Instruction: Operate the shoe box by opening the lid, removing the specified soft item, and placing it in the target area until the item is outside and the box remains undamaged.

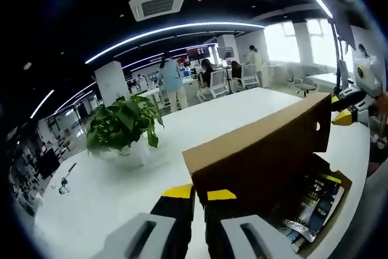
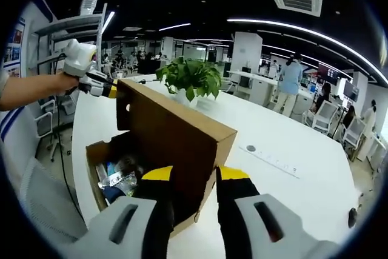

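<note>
I hold the raised lid of the shoe box at both ends: my left gripper and right gripper each clamp its edge. The soft item lies inside, on the white table. Next: one gripper must release and reach in.

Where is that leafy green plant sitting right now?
The potted plant stands on the white table just behind the raised cardboard lid; in the left gripper view it sits left of the lid.
</note>
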A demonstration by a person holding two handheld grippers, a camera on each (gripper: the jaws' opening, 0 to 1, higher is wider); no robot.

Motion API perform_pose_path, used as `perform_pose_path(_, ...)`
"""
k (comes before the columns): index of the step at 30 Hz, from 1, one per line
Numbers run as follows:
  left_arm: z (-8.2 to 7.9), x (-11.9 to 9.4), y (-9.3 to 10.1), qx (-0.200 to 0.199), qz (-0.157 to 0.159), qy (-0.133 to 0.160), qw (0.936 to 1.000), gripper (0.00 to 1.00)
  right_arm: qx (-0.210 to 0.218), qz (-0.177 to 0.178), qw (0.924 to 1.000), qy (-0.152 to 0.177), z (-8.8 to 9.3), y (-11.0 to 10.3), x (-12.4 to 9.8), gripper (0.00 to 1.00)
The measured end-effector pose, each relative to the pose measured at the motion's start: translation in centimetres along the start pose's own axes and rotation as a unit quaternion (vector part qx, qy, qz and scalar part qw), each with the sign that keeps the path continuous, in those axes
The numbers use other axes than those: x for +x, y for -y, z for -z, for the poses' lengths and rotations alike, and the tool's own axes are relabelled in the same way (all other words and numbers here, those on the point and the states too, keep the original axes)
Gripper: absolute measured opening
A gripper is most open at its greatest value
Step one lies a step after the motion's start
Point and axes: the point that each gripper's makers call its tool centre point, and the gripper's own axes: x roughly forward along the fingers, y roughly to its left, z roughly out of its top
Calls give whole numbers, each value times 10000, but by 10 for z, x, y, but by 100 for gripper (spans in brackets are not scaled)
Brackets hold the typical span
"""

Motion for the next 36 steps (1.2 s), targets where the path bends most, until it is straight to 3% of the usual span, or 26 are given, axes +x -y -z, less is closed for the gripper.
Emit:
perform_pose_path(15,-2,10,-6,-295,-34,-49,9995,2,39,172,9998,-63,7,9,10,22)
perform_pose_path(36,-5,27,-10,-290,51,-128,9995,2,529,437,9962,-544,77,10,20,13)
